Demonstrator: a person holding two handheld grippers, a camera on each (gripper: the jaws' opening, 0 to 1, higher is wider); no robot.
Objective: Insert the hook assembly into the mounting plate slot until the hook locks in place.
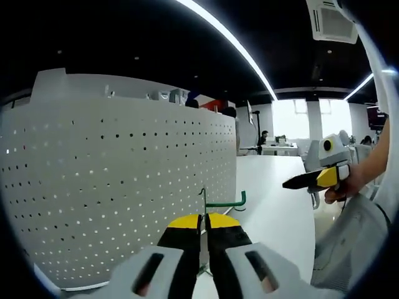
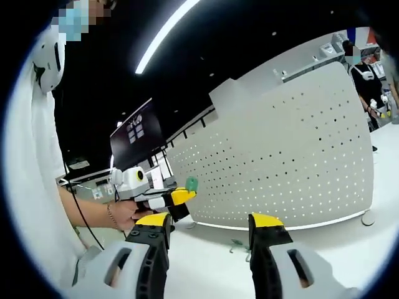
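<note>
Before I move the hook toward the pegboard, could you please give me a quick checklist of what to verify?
1. Left tool shut on the green hook: ok.
2. Hook clear of the pegboard, not yet inserted: ok.
3. Right tool open and empty: ok.
4. Right tool kept away from the hook's path: ok.
5. Which hole the hook lines up with: cannot tell.
6. Small green part lying on the table: cannot tell what it is.
</note>
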